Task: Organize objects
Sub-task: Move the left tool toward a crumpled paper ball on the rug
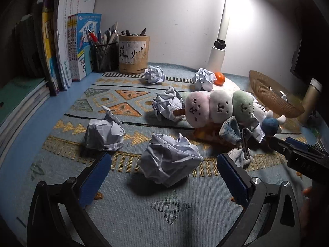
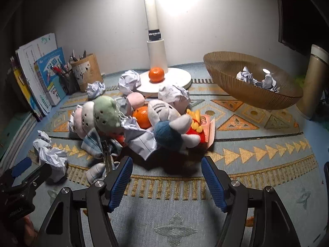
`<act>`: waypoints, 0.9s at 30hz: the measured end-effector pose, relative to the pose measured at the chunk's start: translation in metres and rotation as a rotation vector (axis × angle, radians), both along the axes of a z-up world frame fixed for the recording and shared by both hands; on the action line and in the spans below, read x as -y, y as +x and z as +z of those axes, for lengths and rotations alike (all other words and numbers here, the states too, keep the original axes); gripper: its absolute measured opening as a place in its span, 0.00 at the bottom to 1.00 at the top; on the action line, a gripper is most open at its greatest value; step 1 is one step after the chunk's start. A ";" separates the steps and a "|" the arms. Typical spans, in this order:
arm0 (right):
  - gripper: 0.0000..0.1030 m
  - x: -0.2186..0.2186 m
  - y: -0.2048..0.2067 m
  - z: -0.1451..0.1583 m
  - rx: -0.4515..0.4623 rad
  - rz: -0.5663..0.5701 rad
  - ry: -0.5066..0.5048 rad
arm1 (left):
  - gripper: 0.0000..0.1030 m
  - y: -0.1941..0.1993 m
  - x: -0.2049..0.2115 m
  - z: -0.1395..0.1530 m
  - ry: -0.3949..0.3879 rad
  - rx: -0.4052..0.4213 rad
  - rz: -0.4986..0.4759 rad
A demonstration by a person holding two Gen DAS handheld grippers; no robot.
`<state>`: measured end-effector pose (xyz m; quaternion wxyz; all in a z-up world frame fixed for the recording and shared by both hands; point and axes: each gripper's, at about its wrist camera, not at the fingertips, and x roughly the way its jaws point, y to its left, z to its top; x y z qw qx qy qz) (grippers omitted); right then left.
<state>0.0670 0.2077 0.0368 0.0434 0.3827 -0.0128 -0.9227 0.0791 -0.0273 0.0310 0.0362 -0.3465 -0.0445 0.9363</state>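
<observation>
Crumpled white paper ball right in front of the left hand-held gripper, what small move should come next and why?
Probably ease the left hand-held gripper forward and down around the nearest crumpled white paper ball. Its jaws stand wide open and empty, the ball lies just ahead between them, and the ribbed brown bowl already holds paper balls.

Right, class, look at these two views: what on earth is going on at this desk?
A person is tidying a cluttered desk with two handheld grippers. The left gripper is open, facing a crumpled paper ball. The right gripper is open and empty, facing the plush toys. Two paper balls already lie in the woven bowl.
</observation>
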 end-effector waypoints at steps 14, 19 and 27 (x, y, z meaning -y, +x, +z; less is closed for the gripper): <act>0.75 0.002 0.001 0.000 -0.016 -0.036 0.050 | 0.99 -0.001 0.003 -0.004 0.042 0.021 0.003; 0.75 0.002 0.001 0.000 -0.016 -0.037 0.054 | 0.99 0.000 0.004 -0.004 0.048 0.022 0.004; 0.76 0.003 0.001 0.000 -0.016 -0.038 0.061 | 0.99 0.000 0.005 -0.004 0.059 0.020 0.007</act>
